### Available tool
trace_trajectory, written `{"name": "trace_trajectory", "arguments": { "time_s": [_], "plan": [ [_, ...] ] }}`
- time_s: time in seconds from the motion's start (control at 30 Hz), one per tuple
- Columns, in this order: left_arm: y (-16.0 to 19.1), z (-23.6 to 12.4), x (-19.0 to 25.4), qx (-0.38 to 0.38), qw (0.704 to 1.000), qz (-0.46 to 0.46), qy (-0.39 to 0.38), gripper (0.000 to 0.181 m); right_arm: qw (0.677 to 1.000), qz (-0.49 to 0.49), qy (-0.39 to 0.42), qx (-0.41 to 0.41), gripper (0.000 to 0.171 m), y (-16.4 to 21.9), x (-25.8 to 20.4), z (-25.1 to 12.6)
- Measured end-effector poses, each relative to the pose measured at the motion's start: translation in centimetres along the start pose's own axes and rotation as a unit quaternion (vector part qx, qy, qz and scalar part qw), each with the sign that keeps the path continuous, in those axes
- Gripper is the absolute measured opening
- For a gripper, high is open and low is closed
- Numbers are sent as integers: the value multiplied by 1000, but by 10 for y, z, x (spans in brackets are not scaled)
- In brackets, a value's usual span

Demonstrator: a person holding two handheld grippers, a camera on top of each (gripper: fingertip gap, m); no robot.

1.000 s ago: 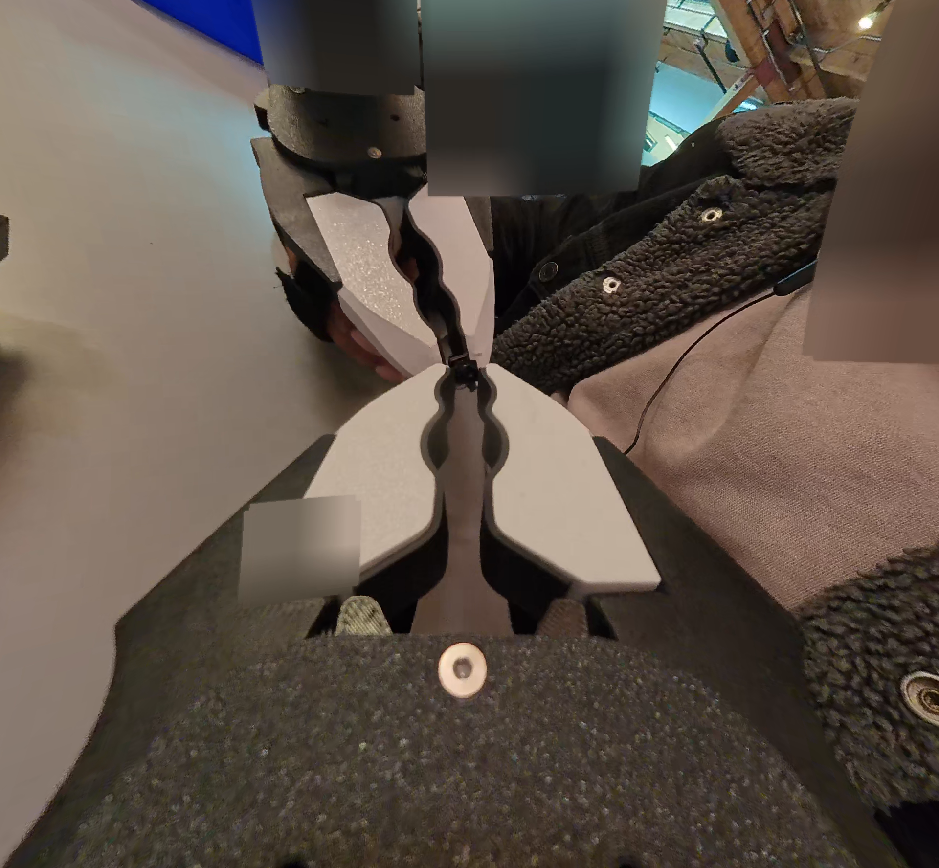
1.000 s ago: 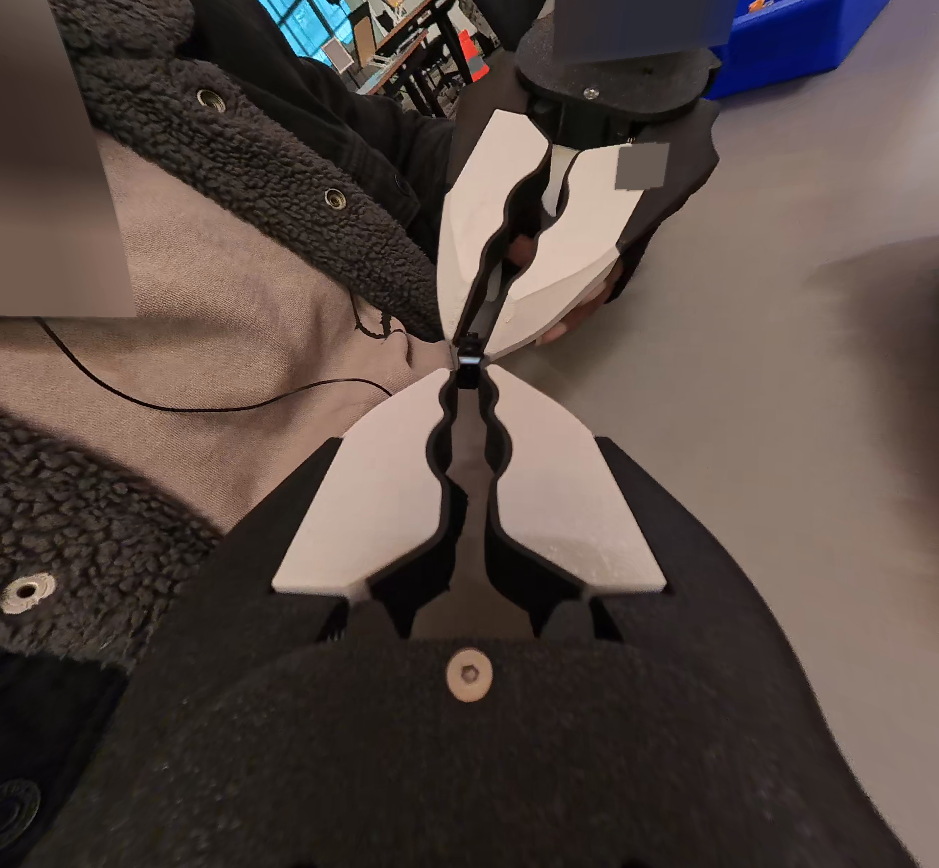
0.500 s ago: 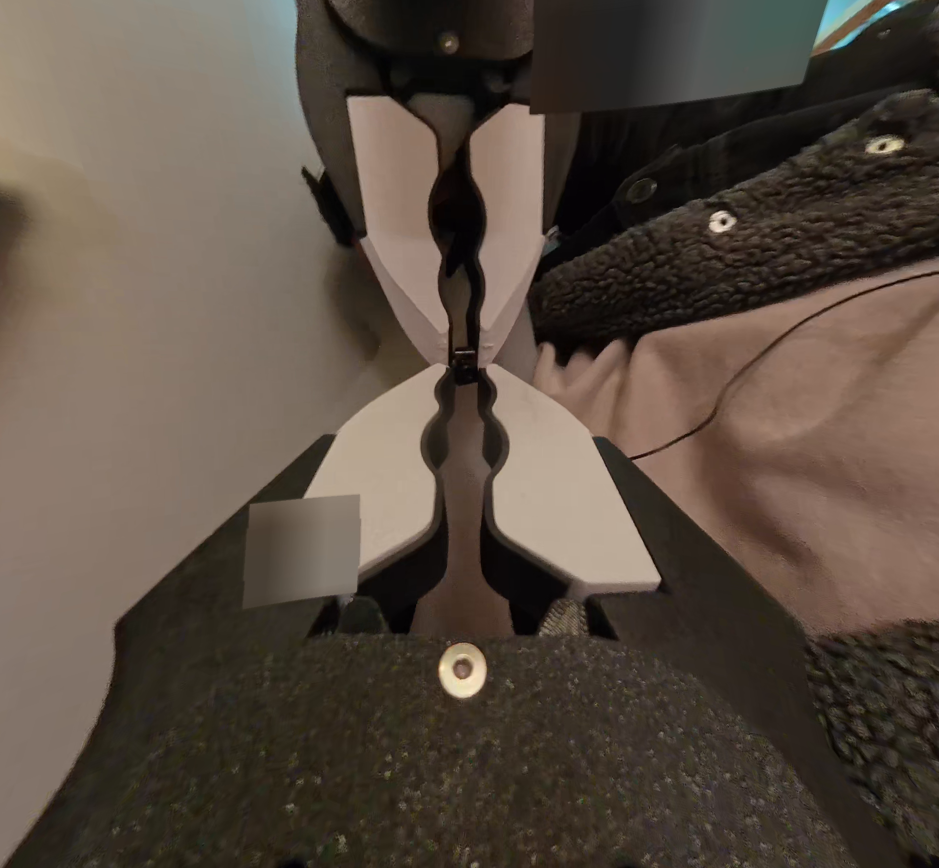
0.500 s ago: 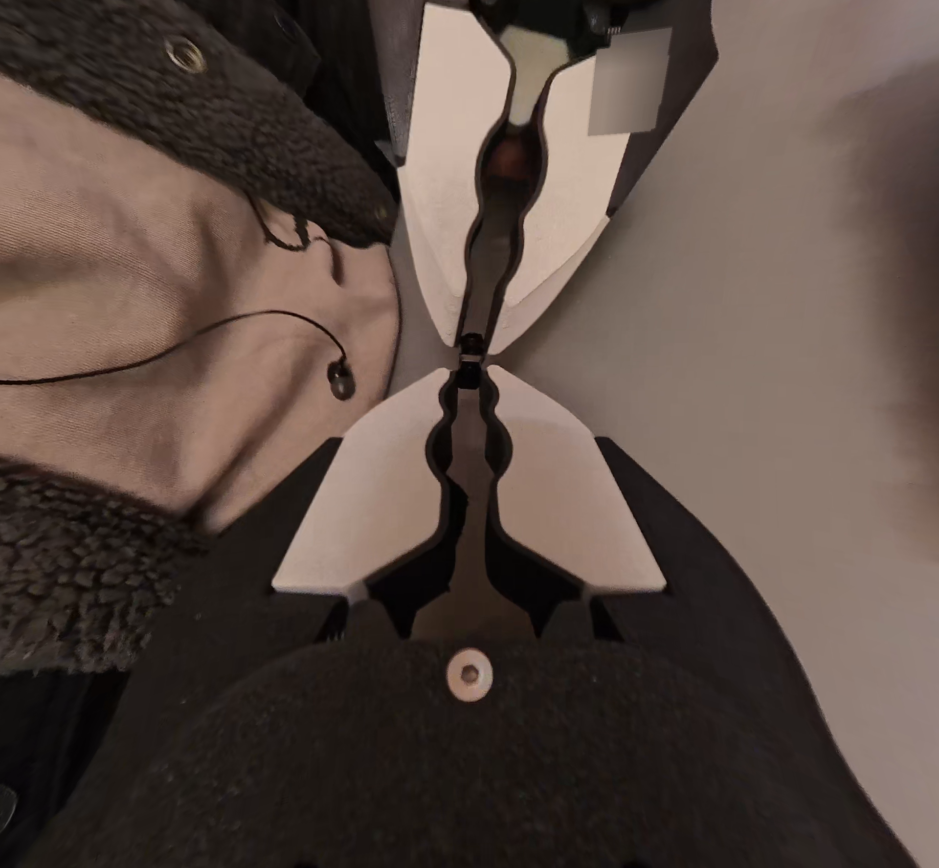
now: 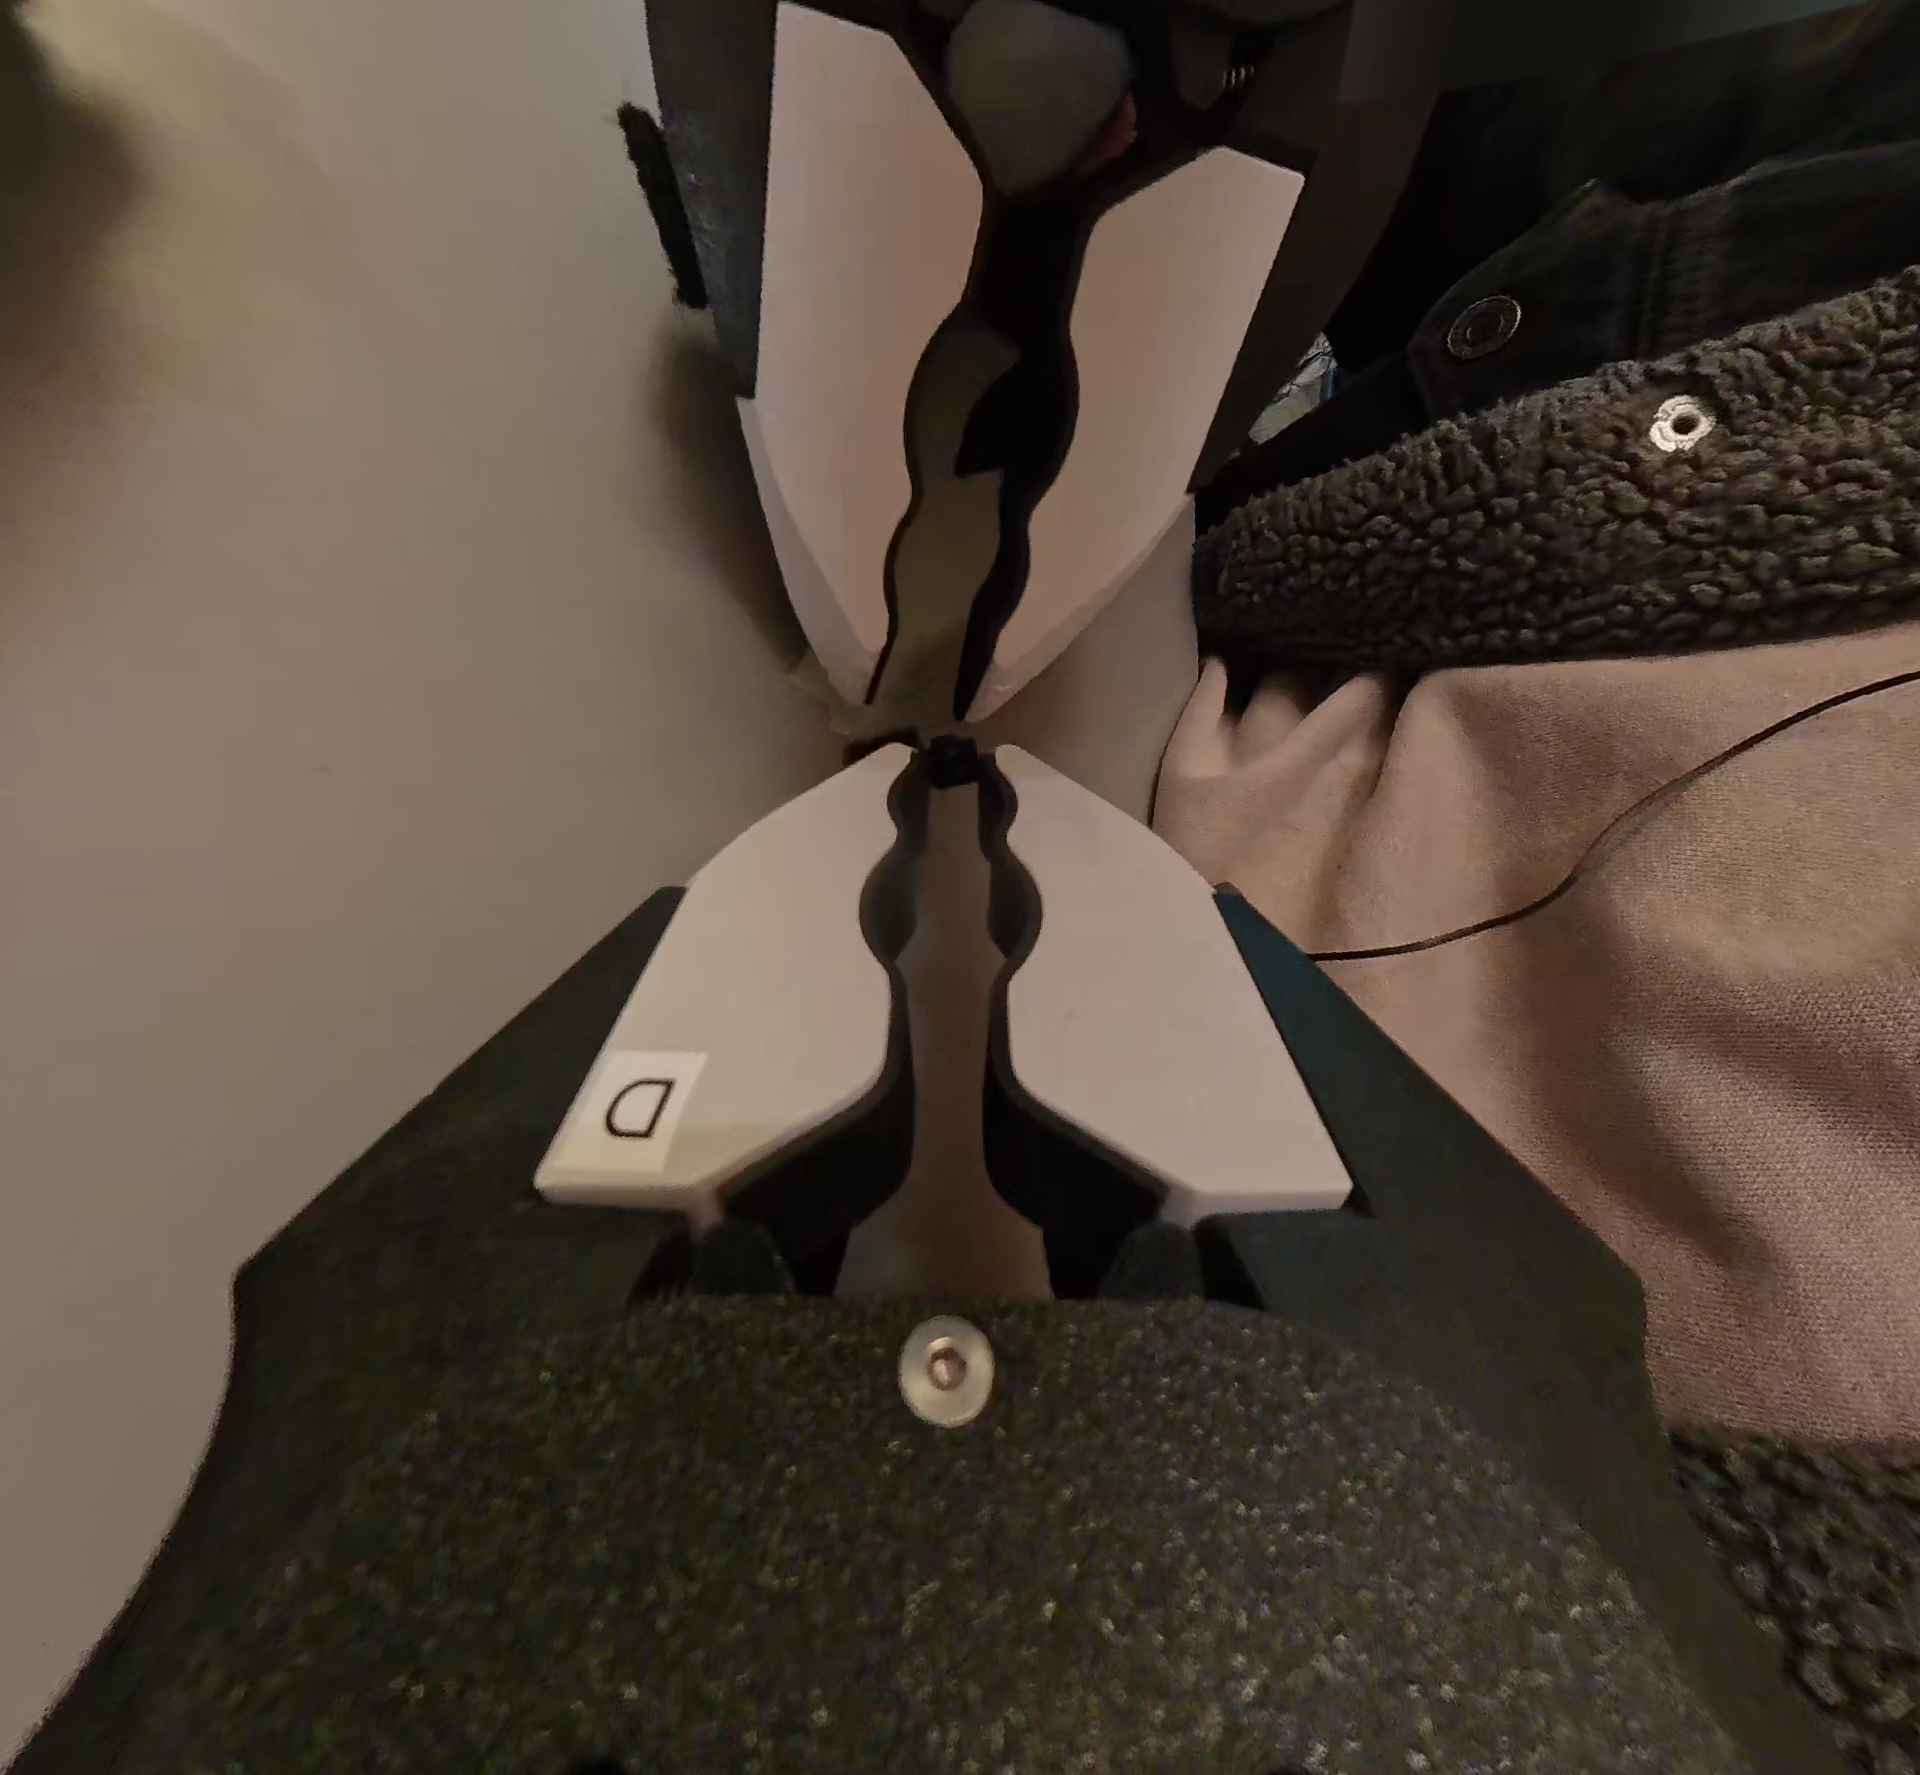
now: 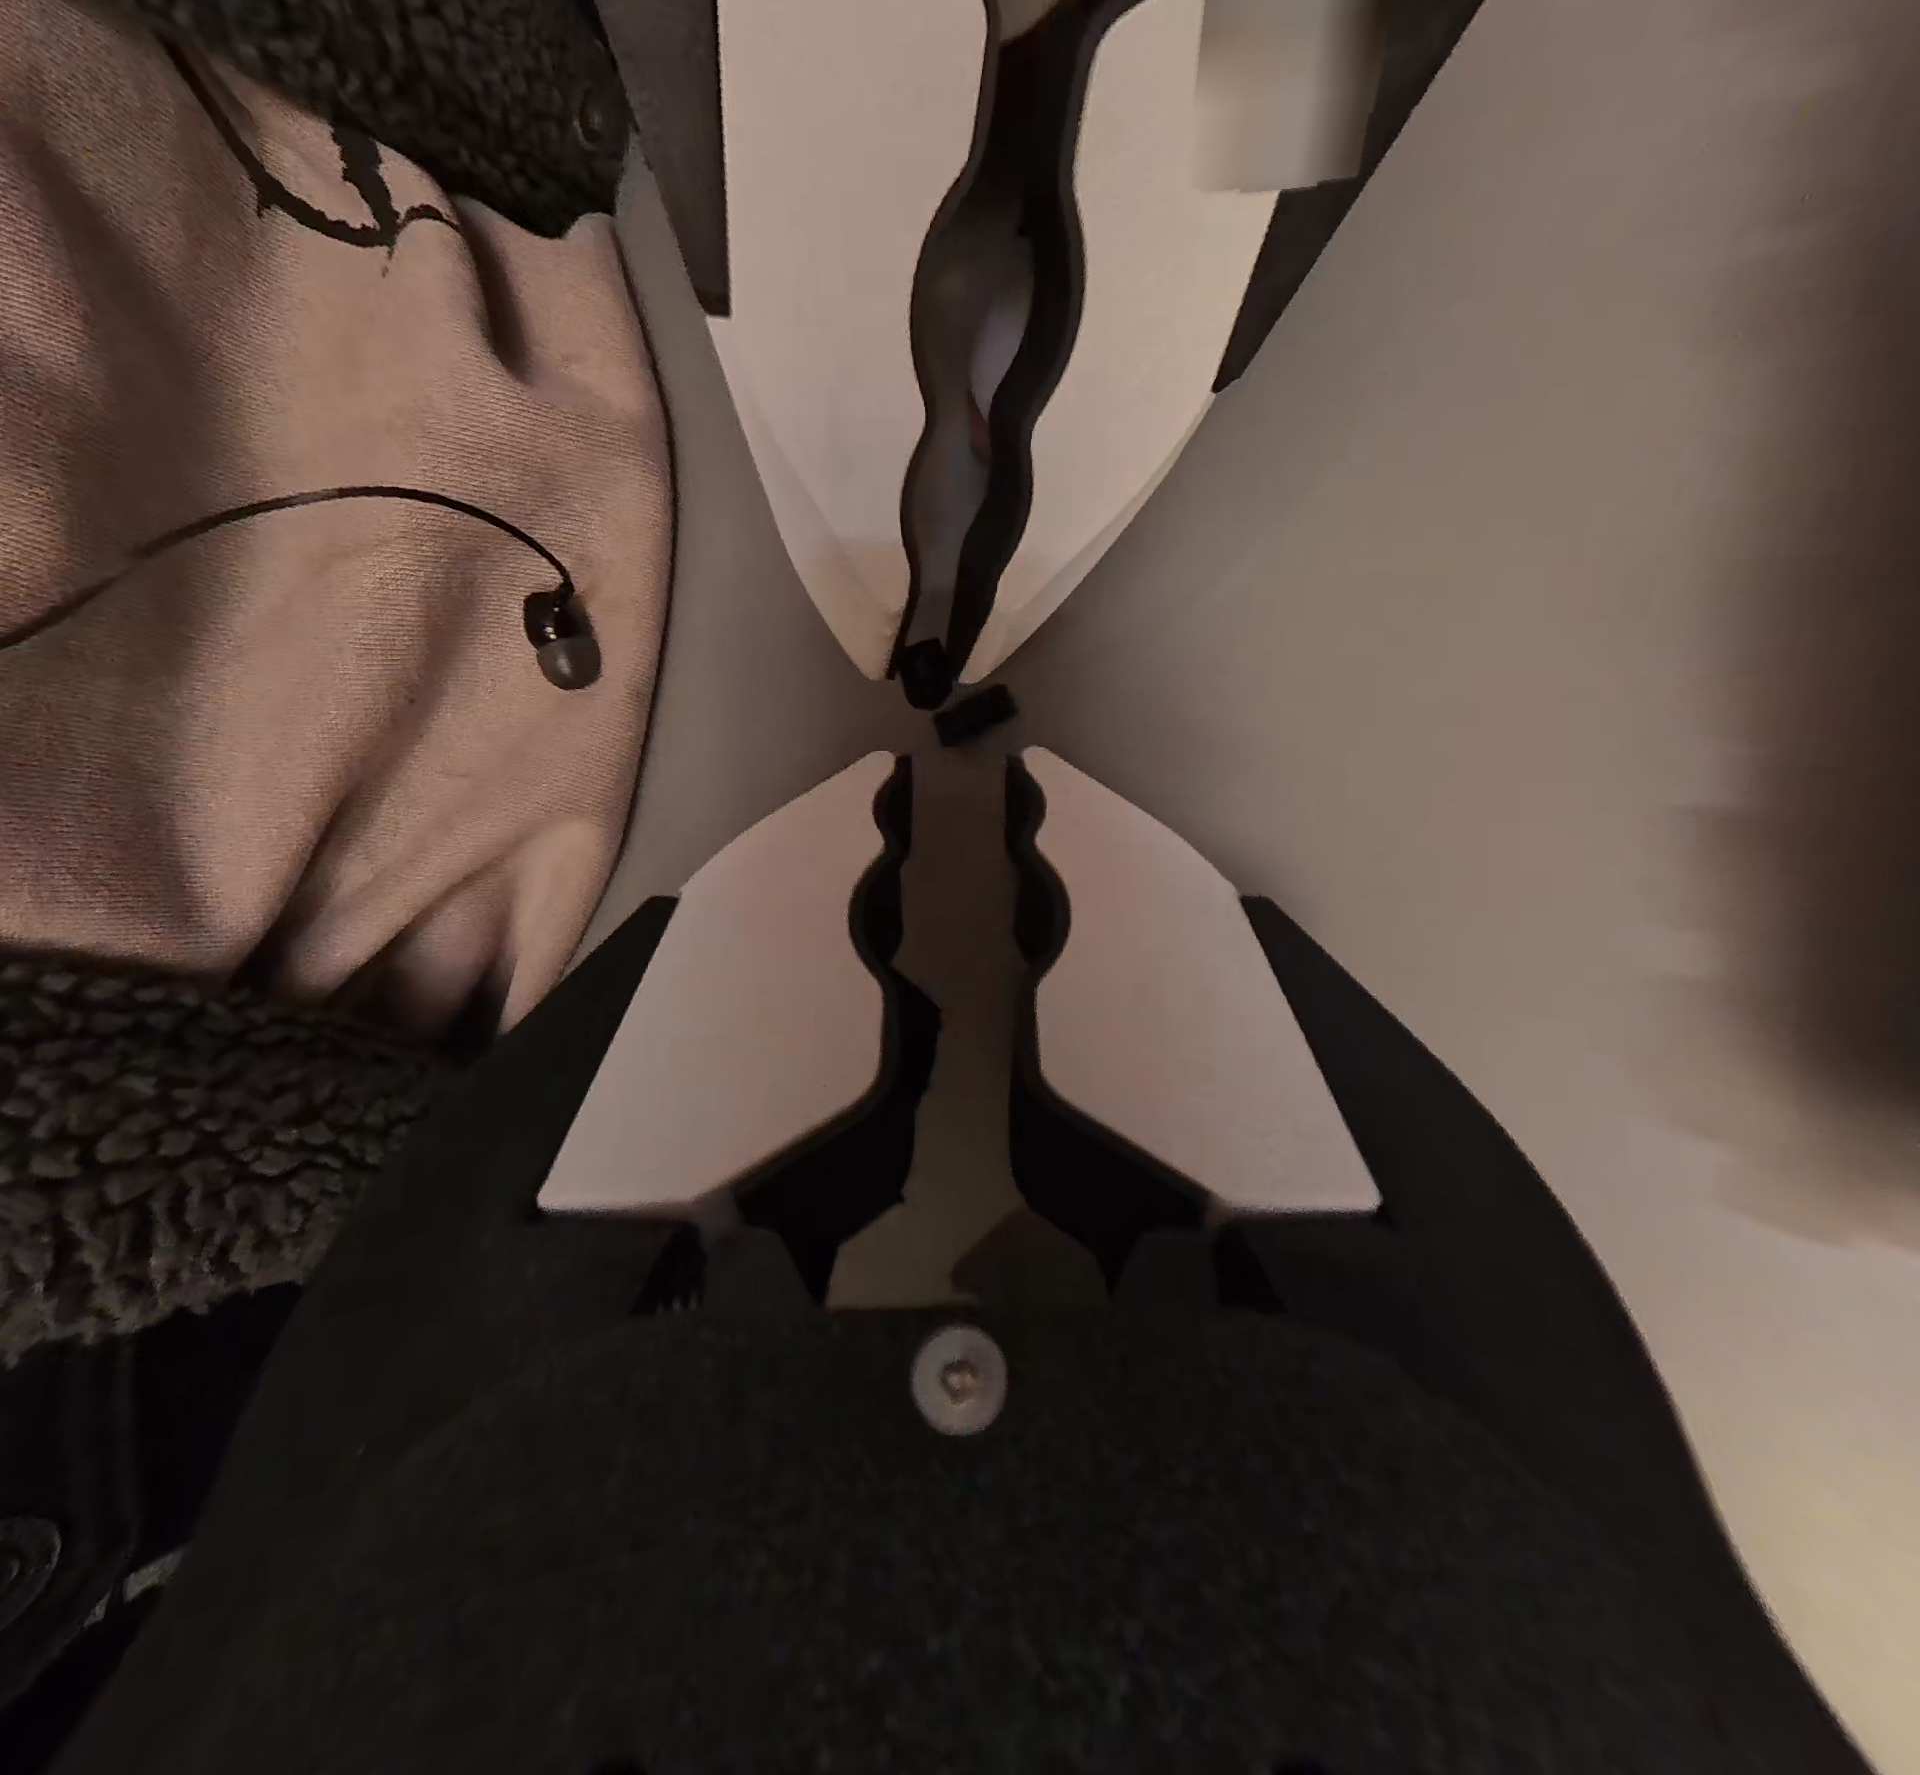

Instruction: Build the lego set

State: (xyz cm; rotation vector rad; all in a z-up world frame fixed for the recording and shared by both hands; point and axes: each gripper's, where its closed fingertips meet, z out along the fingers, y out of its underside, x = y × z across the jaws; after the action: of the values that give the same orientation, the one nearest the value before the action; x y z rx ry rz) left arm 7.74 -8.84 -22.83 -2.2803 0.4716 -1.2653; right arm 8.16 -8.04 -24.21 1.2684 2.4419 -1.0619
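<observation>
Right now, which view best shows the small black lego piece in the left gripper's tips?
Right wrist view: the small black lego piece shows boxy and clear in the left gripper. Left wrist view shows only a dark blob.

The left gripper [image 5: 951, 761] and the right gripper [image 6: 956, 757] face each other tip to tip, nearly in one line. The left gripper's fingers [image 5: 790, 977] are pinched narrow at the tips on a small black piece. The right gripper's fingers [image 6: 1164, 998] stand apart, tips separated.
</observation>
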Motion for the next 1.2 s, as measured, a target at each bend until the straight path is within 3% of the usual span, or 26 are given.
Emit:
{"name": "trace_trajectory", "arguments": {
  "time_s": [0.3,0.6,0.73,0.87,1.0,1.2],
  "plan": [
    [-7,-12,-8,29,999,-24,-15,8,992,-43,115,12,20,-5,5,-5],
    [-10,-18,-12,42,998,-28,-26,9,932,-176,315,28,26,-6,-3,10],
    [-9,-18,-11,41,998,-19,-34,9,937,-161,308,27,10,-6,4,11],
    [-9,-20,-11,45,998,-22,-34,9,966,-43,244,76,7,-5,11,2],
    [-8,-19,-10,43,998,-24,-30,9,973,87,185,108,7,1,22,-10],
    [-7,-17,-11,40,998,-32,-21,8,975,104,183,72,16,14,32,-21]
  ]
}}
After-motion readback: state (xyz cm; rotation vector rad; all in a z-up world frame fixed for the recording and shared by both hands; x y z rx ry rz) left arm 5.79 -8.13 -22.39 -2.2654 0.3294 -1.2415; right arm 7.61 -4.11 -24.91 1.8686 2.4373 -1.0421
